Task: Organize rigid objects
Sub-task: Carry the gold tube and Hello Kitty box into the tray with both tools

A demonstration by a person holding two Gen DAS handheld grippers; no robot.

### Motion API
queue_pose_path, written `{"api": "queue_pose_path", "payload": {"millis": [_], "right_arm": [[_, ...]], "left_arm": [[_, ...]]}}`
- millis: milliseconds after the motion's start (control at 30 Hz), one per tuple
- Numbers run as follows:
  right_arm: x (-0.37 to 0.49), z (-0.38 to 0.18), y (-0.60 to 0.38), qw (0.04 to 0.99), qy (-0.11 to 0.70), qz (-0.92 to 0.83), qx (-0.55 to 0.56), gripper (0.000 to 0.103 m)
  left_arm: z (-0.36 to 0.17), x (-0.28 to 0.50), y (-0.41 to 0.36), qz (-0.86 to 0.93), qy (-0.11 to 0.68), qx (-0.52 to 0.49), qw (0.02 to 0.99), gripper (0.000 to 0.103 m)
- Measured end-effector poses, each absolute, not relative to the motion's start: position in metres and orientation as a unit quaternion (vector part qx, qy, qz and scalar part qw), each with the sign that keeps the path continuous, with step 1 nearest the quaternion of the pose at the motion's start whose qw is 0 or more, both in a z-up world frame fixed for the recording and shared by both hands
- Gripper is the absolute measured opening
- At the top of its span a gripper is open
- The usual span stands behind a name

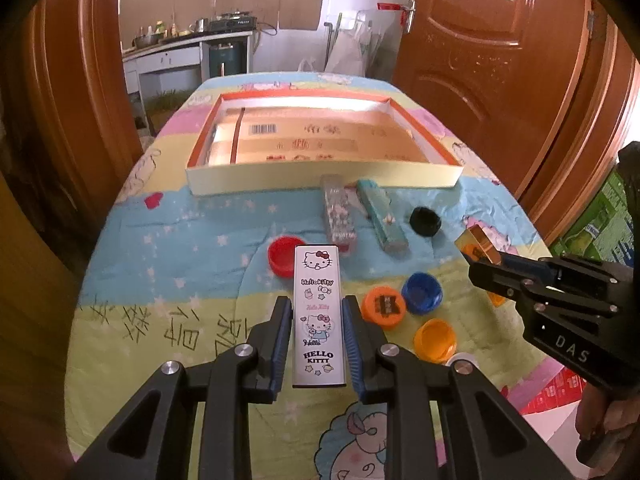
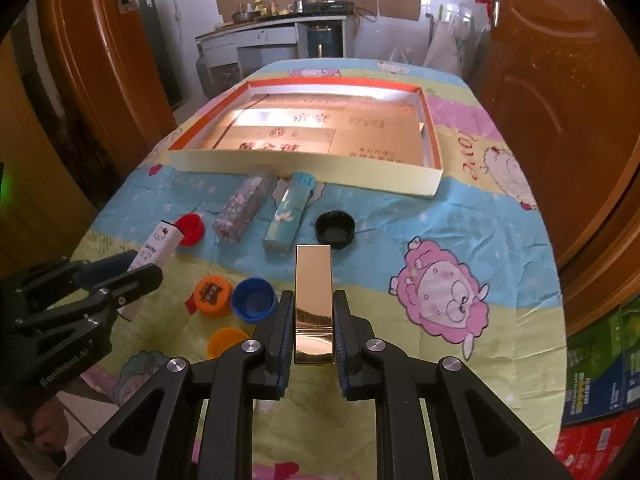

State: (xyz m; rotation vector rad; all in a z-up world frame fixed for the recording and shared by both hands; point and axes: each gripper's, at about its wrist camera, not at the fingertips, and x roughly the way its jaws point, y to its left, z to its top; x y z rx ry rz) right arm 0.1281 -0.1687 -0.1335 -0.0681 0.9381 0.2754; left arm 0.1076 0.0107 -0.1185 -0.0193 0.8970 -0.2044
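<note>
White and glossy, the long Hello Kitty printed box sits clamped between the fingers of the left gripper in the left wrist view, its long axis pointing straight ahead along the fingers, toward the shallow orange-rimmed cardboard tray at the far end of the bench. Between the two lie a clear patterned rectangular box, a teal rectangular box, a black round cap and a red bottle cap. An orange cap with a dark label, a blue cap and a plain orange cap are down on the right.

Right wrist view: the right gripper has its fingers closed on a shiny gold rectangular bar, also lengthwise along the fingers and aimed at the same tray. Both held items look lifted off the cartoon-print cloth, though I can't be sure how high. The tray is dead ahead for both, well apart from the fingers, with the loose boxes in the path, so I'd guess each needs carrying forward over those and lowering inside. The right side looks slightly nearer the tray's open middle, honestly hard to call.
</note>
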Motion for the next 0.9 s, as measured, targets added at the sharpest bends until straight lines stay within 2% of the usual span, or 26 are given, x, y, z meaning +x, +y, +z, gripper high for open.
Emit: {"api": "queue_pose_path", "payload": {"millis": [900], "right_arm": [[0.153,-0.093,-0.167,0.9,0.418,0.121,-0.02,0.018]], "left_arm": [[-0.074,0.145,0.024,-0.089,0.391,-0.012,0.916,0.026]]}}
